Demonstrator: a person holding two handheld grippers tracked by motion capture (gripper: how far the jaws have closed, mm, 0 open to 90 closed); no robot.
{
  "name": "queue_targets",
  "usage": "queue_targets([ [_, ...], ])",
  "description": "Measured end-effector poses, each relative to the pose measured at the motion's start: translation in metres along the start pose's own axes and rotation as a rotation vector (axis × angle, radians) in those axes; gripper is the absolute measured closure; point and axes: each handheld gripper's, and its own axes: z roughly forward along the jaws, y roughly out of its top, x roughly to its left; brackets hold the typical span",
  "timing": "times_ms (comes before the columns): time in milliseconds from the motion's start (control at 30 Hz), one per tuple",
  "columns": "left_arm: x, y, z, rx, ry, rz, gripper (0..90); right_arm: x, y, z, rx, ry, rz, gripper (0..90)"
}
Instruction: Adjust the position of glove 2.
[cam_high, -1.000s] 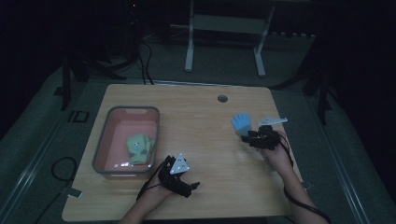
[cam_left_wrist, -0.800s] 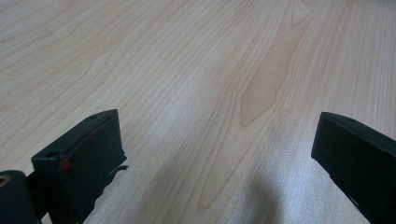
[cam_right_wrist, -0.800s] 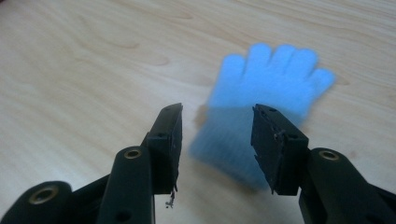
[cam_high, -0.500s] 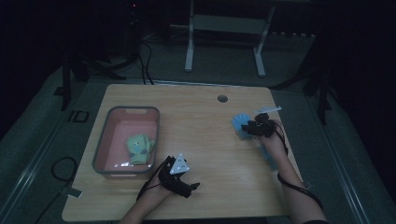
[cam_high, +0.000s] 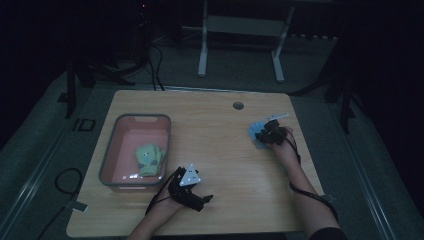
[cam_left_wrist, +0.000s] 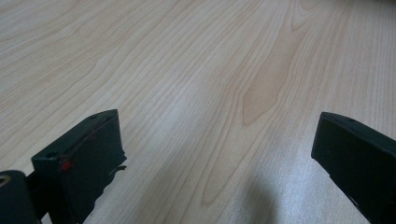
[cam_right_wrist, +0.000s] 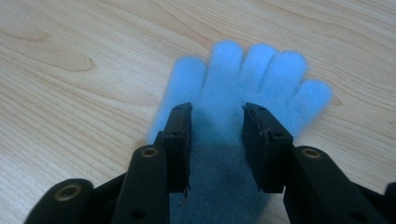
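Flat on wooden table (cam_right_wrist: 70, 93), blue glove (cam_right_wrist: 243, 88) points fingers away between right gripper's (cam_right_wrist: 217, 126) narrowing jaws

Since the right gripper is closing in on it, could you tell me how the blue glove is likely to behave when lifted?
The blue glove looks fuzzy and soft and lies flat on the table, so it will probably droop rather than hold its shape. It seems thin, so likely light. The right gripper straddles its palm; the nap should resist slipping.
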Motion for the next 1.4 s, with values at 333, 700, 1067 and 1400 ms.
queue_targets([
  [333, -0.001, 0.000, 0.000, 0.003, 0.007, 0.011, 2.6, 0.007, -0.002, -0.002, -0.011, 0.020, 0.085, 83.6],
  [700, -0.001, 0.000, 0.000, -0.004, 0.028, 0.019, 2.6, 0.045, 0.006, -0.053, -0.127, 0.025, 0.111, 87.1],
  [1067, -0.002, 0.002, -0.003, -0.012, 0.026, 0.025, 2.6, 0.113, -0.001, -0.105, -0.204, 0.044, 0.162, 87.4],
  [1400, -0.003, 0.002, -0.005, -0.027, 0.034, 0.032, 2.6, 0.159, -0.022, -0.101, -0.206, 0.052, 0.160, 87.3],
])
